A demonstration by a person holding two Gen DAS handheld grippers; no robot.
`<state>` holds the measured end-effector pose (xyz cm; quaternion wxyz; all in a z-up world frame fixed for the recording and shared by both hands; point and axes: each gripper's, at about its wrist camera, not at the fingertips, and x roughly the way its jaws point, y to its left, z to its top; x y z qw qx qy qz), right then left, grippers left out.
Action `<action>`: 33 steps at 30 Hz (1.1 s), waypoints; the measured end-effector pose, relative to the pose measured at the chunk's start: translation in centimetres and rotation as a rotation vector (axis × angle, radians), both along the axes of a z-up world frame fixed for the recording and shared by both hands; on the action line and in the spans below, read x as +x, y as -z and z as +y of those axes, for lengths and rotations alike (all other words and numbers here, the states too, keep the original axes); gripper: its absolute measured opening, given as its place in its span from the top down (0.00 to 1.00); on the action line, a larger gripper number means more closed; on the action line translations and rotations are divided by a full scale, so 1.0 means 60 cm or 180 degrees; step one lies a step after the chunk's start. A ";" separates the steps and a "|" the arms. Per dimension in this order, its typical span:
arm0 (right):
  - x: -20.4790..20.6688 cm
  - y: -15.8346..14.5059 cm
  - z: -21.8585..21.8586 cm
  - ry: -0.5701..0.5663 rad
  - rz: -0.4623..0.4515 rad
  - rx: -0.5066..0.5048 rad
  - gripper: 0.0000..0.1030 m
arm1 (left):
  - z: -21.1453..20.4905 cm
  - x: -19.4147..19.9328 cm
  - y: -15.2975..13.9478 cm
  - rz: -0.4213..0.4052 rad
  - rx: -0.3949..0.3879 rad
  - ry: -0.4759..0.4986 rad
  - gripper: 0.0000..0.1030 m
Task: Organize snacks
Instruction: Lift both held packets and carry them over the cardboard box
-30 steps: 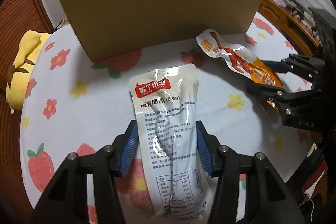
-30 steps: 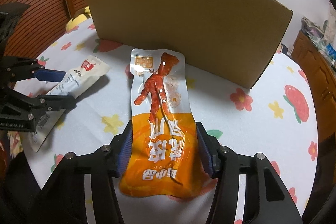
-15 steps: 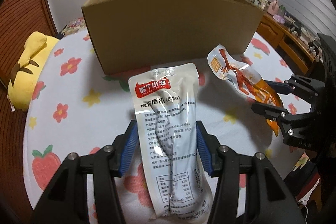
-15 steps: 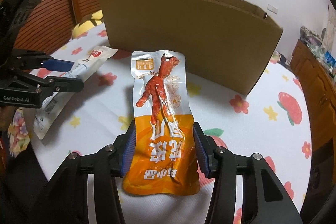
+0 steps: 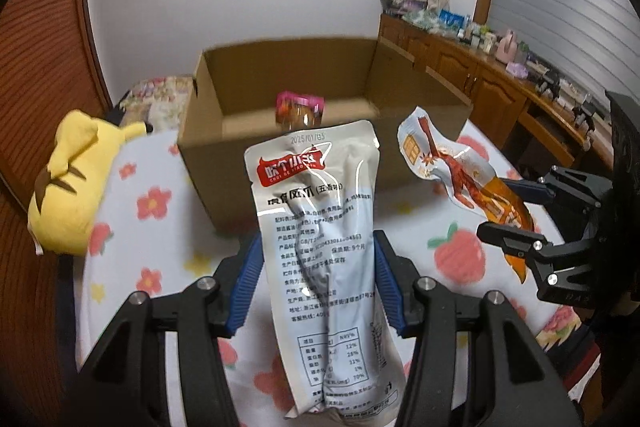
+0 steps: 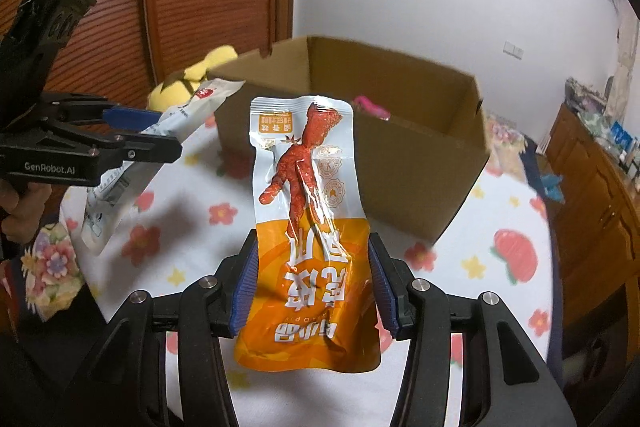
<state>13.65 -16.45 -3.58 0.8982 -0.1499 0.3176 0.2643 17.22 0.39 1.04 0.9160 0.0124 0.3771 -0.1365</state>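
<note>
Beyond the jaws, a tabletop (image 5: 168, 227) under a white cloth printed with flowers and strawberries; far left of the jaws, a yellow plush toy (image 5: 76, 183); far right, a wooden sideboard (image 5: 480, 83) bearing small items.

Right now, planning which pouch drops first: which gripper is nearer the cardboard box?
Roughly level, left perhaps slightly. The left gripper faces the cardboard box front wall with the white pouch; the right gripper holds the orange pouch toward its corner.
</note>
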 end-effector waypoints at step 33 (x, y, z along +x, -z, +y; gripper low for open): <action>0.292 -0.076 0.019 -0.0074 -0.0028 0.0050 0.48 | -0.027 0.368 -0.090 -0.0090 0.0235 -0.0100 0.48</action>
